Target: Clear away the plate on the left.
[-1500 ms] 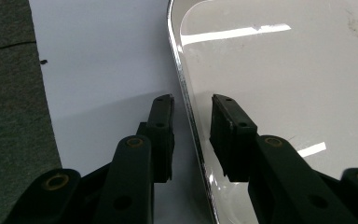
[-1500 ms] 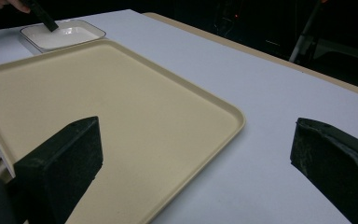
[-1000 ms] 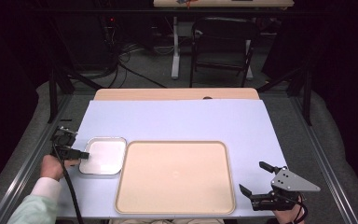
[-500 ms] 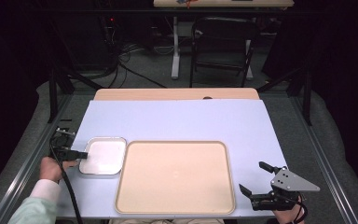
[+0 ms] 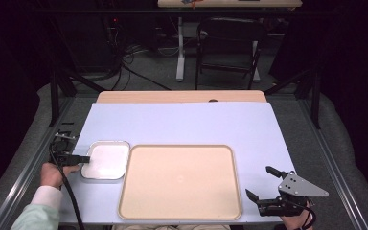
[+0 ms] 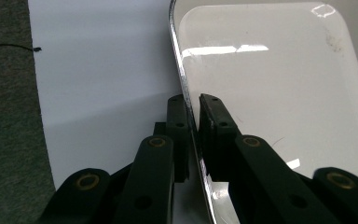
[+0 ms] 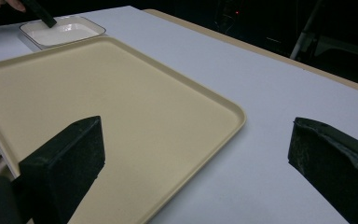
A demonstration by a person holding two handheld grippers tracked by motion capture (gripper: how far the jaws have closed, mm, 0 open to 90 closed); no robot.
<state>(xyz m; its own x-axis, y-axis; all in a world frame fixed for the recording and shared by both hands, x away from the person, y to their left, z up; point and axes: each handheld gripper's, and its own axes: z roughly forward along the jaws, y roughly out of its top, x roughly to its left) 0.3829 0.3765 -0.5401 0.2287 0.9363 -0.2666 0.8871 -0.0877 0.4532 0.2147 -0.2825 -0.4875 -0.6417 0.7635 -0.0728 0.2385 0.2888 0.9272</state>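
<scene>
With its jaws having just been closing, the left tool now pinches the left rim of the small white tray, one jaw outside and one inside, so a lift or drag looks ready. That tray lies on the desk just beside the large beige tray; the right tool rests spread wide, well apart.

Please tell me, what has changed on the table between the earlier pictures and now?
The left gripper has just been closing its jaws on the near rim of the small white tray and now grips it. The tray itself has hardly shifted. The large beige tray and the open right gripper stayed where they were.
</scene>
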